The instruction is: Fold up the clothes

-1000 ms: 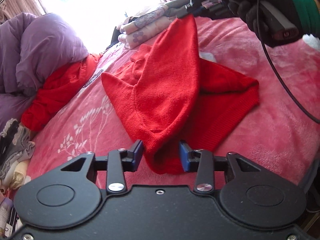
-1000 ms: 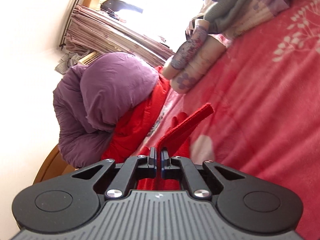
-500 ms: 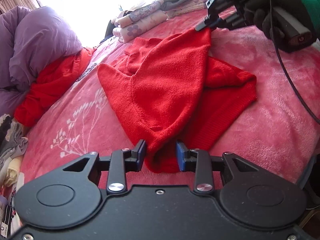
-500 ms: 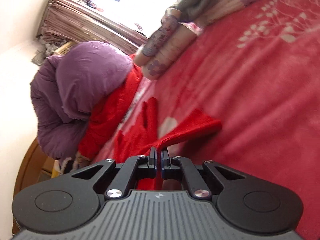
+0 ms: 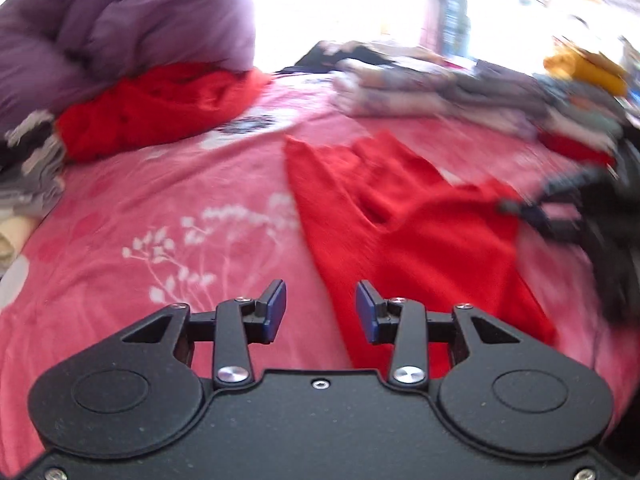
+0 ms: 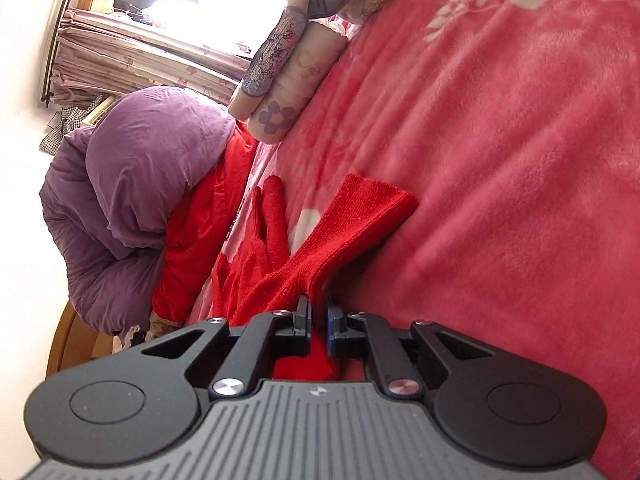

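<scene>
On the pink floral bedspread [image 5: 168,216], which is serving as the folding surface, the red sweater [image 5: 404,236] is lying spread near the middle, and everything else is best placed against it. To the left of the sweater, a purple duvet [image 5: 120,28] is slumping over a bunched red garment [image 5: 160,108], apparently pushed aside to keep room for the work. Just in front of the sweater, the left gripper [image 5: 321,308] is hanging with its jaws apart and opening, the hem edge showing below the gap but no pad pressing on it, so it is carrying nothing. Behind the sweater, rolled floral cloths [image 5: 400,92] are sitting stacked (probably finished pieces, though blur is hiding the detail). To the right of the sweater, the right gripper [image 6: 319,322] is pinching a knitted sleeve [image 6: 360,216] that is stretching away from it down to the bedspread; its jaws are beginning to open with the cloth between them, likely because the sleeve is lying where the fold needs it.
</scene>
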### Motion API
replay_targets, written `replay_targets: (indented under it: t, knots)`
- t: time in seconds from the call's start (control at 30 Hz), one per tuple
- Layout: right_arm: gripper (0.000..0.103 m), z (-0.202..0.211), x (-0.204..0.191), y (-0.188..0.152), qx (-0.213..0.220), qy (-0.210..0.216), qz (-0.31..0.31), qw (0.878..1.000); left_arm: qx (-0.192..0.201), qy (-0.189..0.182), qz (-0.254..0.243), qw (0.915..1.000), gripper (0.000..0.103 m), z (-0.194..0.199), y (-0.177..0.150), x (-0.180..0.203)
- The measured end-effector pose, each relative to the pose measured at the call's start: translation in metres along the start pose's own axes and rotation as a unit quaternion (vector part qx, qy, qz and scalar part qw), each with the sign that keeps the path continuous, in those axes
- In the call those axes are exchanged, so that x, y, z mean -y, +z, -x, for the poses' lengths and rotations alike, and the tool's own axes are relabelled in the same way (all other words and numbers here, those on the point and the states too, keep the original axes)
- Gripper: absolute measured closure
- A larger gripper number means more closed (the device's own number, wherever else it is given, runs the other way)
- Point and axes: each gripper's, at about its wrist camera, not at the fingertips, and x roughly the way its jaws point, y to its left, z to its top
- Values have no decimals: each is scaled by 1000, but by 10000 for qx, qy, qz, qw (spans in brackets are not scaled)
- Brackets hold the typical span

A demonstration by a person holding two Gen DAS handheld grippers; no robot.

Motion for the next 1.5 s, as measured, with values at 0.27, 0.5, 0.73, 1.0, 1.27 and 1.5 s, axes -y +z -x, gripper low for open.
replay_targets:
  t: [0.27,0.5,0.73,1.0,1.27,1.5]
  knots:
    - [91,-1,-2,1,13,-65,-10,10000,-116,46,66,9999,66,-92,67,23]
    - [91,-4,-6,4,-54,-23,93,9999,-390,598,418,9966,70,-162,98,24]
    - [91,5,-18,11,68,231,299,9993,-105,774,103,9969,101,-160,99,38]
    - [91,5,-17,16,-24,347,105,9993,-441,621,-163,9970,98,-179,89,48]
    - [91,9,-15,18,-14,389,20,9992,150,223,752,9968,75,-120,91,-1]
    - [91,5,-14,17,-37,365,-16,9993,-216,-31,647,9977,89,-131,72,-2]
